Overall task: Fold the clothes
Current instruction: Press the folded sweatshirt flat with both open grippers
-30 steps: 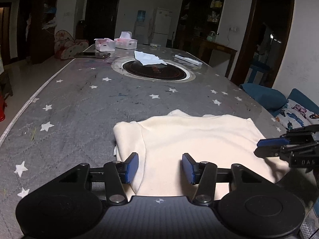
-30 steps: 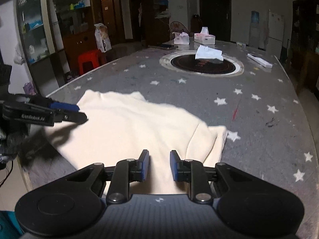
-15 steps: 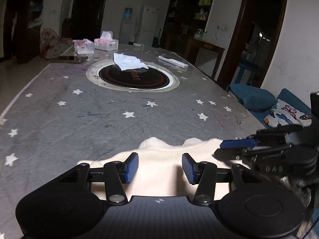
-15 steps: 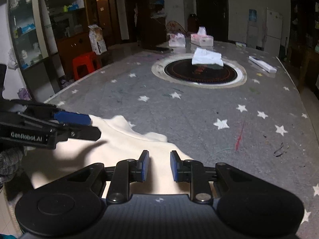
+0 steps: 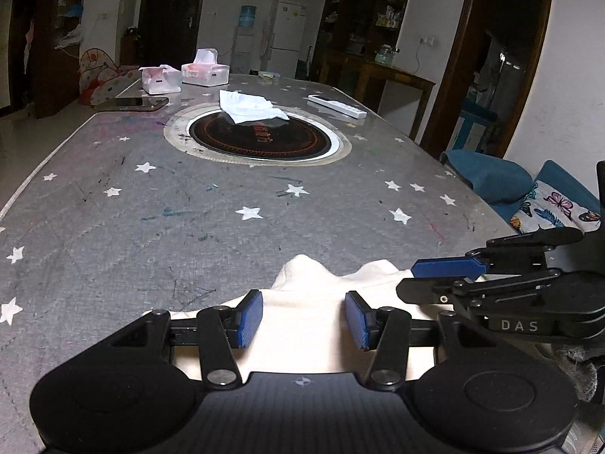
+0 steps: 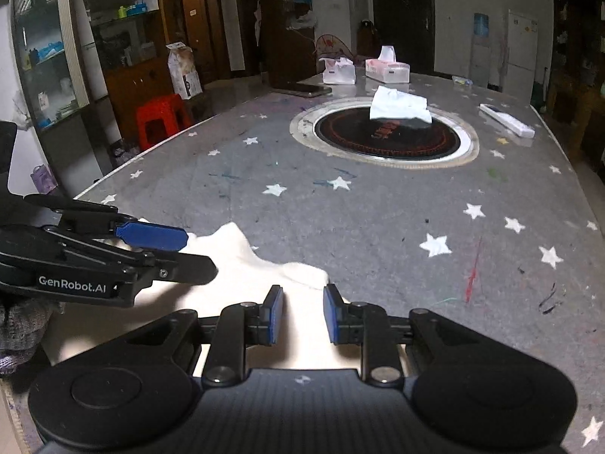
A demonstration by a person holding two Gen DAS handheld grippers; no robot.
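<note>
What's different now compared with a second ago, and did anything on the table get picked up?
Both tools, left and right, drew back toward the table's near edge, so far less of the cream-coloured folded garment shows ahead of them. Nothing was gripped or released: both stay open, the right narrower. The white cloth on the round black hotplate and the tissue boxes stayed put.

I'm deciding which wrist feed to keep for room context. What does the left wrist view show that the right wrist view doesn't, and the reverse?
Only the left wrist view shows the blue sofa cushion, the butterfly-print pillow and the wooden side table.

Only the right wrist view shows the red stool and the glass-fronted shelves.

Both show the cream garment on the star-patterned table, the white cloth on the round cooktop, the tissue boxes, and both grippers.
</note>
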